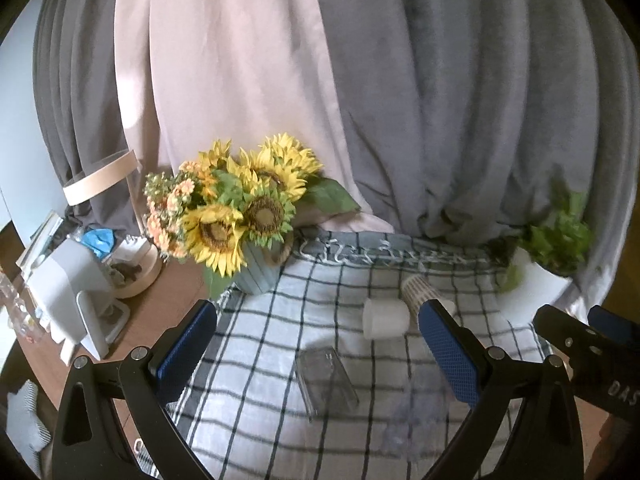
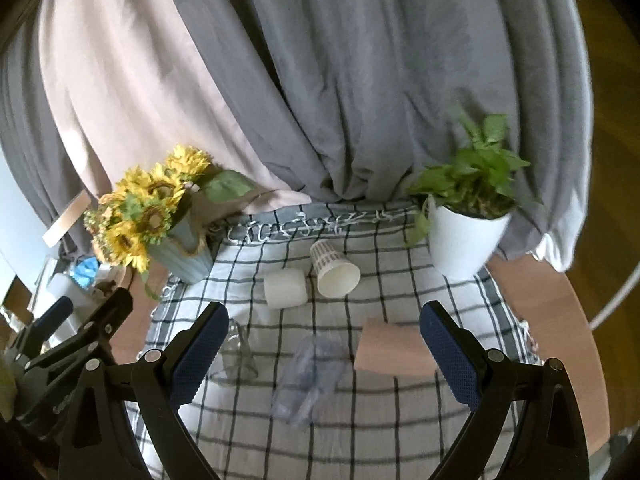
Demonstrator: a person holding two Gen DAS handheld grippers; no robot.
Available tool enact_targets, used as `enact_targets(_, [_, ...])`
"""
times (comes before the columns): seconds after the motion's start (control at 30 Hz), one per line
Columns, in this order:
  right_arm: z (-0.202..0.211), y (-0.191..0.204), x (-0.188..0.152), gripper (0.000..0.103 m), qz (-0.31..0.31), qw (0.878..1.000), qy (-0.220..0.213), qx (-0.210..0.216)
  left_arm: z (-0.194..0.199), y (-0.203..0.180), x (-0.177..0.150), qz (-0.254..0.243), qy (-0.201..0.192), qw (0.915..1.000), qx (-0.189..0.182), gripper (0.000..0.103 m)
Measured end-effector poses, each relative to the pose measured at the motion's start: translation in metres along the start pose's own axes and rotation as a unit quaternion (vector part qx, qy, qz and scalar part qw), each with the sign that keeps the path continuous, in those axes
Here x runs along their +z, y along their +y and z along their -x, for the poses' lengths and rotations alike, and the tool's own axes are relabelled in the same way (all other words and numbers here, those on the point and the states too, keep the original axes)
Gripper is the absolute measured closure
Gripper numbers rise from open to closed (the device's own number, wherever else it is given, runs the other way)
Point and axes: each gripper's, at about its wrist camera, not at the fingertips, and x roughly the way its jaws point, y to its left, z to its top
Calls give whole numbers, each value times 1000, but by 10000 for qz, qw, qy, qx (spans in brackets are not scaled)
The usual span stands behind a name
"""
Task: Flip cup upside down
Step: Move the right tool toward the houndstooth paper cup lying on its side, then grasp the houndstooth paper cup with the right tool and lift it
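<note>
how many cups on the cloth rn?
5, all on their sides: white cup mid-cloth, patterned paper cup beside it on its right, clear glass near left, crumpled clear plastic cup near centre, brown paper cup near right. Gripper fingers may hide more.

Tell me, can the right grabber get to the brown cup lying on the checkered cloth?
Probably yes. The right gripper is open and empty, and the brown cup lies on its side just ahead, beside its right finger, with nothing in between.

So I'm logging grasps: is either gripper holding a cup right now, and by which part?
Nothing is held. The left gripper and right gripper are both open and empty above the checked cloth.
</note>
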Motion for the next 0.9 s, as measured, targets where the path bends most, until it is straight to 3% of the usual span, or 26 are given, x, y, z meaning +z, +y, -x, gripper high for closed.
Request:
enact_targets(0.17, [-64,1,44,7,233,9964,795,178,-50,-9,18,164,401,9991,39,0])
enact_targets(0.4, [-180,-2,85,7,488,9750,2137,372,-128,-30,28,38,1091,9939,178,0])
enact_targets(0.67, [-279,-13,81,10,451,9494,3092,322,-205,-44,14,101,1995,9792,340,0])
enact_targets(0.9, [-337,-20,63,17,224,9320,3593,420,-232,-50,5,-12,2234,9734,508,0])
